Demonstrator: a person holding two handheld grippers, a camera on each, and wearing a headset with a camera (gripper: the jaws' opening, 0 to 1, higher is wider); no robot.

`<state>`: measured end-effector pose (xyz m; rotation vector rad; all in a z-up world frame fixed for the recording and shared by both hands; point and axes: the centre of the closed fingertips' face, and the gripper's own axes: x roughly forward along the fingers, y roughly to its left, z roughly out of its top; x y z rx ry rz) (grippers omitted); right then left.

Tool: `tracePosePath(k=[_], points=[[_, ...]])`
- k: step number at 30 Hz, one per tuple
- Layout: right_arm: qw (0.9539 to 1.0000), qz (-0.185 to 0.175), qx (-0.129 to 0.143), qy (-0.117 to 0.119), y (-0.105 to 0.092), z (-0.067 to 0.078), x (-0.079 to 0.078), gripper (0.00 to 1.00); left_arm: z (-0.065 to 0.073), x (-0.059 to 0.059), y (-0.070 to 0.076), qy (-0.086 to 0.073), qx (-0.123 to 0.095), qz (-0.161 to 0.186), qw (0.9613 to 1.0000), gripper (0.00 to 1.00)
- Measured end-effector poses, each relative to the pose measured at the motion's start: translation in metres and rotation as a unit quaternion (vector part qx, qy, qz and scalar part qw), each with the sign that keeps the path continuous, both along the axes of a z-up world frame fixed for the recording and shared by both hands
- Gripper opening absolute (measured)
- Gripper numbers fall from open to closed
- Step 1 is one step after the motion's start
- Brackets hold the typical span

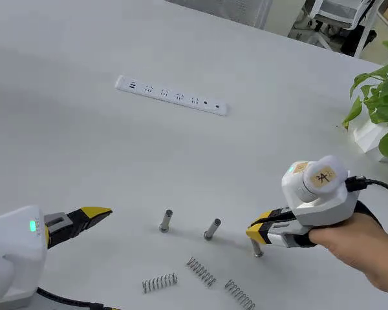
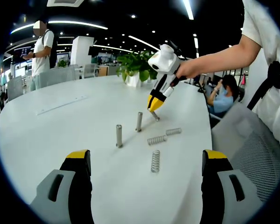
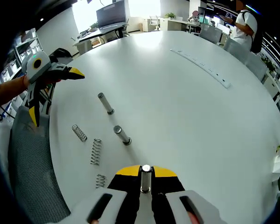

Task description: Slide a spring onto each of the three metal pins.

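Two grippers are operating over a white table (image 1: 84, 148).

1. Right gripper (image 1: 257, 234): its jaws are clamping the right pin (image 1: 256, 248) near the top. In the right gripper view, this pin (image 3: 145, 178) is sitting between the closed yellow tips of the gripper (image 3: 145, 171). The pin's lower end is touching the table, and the pin is leaning slightly. A hand (image 1: 359, 242) is holding this gripper from the 3 o'clock side in the head view.

2. Left gripper (image 1: 94, 213): it is hovering at 9 o'clock from the pins, well apart from them. In the left gripper view, its jaws (image 2: 147, 156) are standing wide apart and grasping nothing.

3. Remaining pins: the middle pin (image 1: 211, 228) and the left pin (image 1: 165, 221) are standing bare on the table, at 9 o'clock from the clamped pin.

4. Springs: three springs are lying flat on the table at 6 o'clock from the pins, namely the left spring (image 1: 160, 282), the centre spring (image 1: 200, 271) and the right spring (image 1: 239, 294). None is touching a pin.

5. Surroundings: a white power strip (image 1: 171, 95) is lying at 12 o'clock, well apart from the pins. A potted plant (image 1: 378, 97) is standing at 2 o'clock, at the table edge.
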<state>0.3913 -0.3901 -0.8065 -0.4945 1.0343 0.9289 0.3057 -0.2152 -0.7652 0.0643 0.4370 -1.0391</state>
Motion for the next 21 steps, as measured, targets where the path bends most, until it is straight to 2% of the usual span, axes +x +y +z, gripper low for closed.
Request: tracePosePath(k=[21], points=[[0.9999, -0.009, 0.01, -0.001, -0.0103, 0.0067, -0.0094, 0.04, 0.0002, -0.001, -0.0028, 0.001, 0.002, -0.006, 1.0, 0.99]])
